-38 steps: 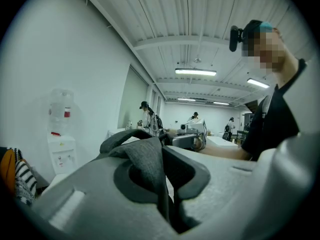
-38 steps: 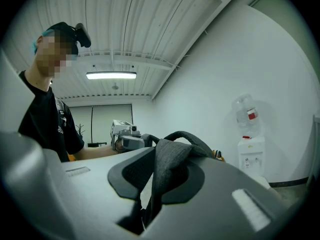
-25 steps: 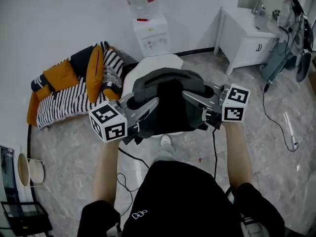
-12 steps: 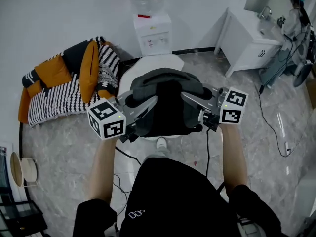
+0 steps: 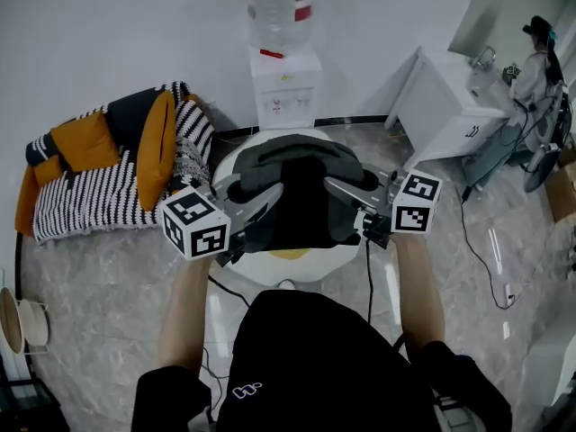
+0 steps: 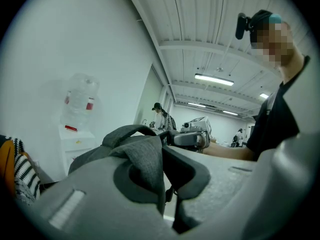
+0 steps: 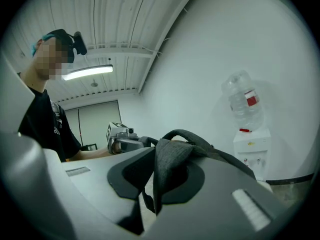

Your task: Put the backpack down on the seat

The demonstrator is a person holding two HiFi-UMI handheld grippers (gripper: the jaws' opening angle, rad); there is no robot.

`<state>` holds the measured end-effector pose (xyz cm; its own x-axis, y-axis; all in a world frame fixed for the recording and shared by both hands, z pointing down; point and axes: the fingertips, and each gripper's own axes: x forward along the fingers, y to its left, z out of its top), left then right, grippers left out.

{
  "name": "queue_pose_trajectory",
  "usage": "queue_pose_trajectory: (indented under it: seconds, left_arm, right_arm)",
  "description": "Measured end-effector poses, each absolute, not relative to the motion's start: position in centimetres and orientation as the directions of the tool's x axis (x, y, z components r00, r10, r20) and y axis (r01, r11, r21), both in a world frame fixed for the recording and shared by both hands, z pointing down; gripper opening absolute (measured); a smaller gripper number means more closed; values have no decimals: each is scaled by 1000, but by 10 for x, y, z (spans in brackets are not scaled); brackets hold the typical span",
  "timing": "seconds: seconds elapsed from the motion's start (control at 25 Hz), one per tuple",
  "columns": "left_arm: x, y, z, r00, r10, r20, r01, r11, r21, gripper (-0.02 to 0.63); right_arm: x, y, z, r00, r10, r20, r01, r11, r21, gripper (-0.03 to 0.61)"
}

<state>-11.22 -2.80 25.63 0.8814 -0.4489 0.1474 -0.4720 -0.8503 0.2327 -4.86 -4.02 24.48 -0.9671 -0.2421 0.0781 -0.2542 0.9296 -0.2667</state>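
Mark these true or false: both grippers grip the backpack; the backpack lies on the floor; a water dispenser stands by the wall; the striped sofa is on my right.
1. Both the left gripper and the right gripper are shut on the backpack. True.
2. The backpack lies on the floor. False: it is held over the white seat.
3. A water dispenser stands by the wall beyond the seat. True.
4. The striped sofa is on your right. False: it is on your left; a white cabinet is on the right.

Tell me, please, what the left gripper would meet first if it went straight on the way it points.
The backpack: the left gripper pinches its grey fabric, with more bag ahead; the right gripper seems to lie beyond.
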Motion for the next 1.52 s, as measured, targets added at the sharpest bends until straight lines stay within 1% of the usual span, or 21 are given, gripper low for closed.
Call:
queue_pose_trajectory:
  seconds: [0.2,0.64,1.04,1.52]
  left_arm:
    - [-149,-94,251,871,-472,138,-492,-835,247,28]
    - [-162,-125,273,854,-487,182,-520,-801,297,28]
    - [-154,-134,293,864,-451,224,-503,-784,364,28]
    - [-131,-147,347,874,-413,254,-485,-725,489,29]
  right_arm:
    - [-85,-103,243,-961,-252,115,-275,917,-289,43]
    - [-100,-132,268,-951,-285,117,-308,883,-353,43]
    - [-90,-141,290,-946,-298,125,-322,852,-412,44]
    - [-67,-155,339,-924,-323,203,-381,780,-496,44]
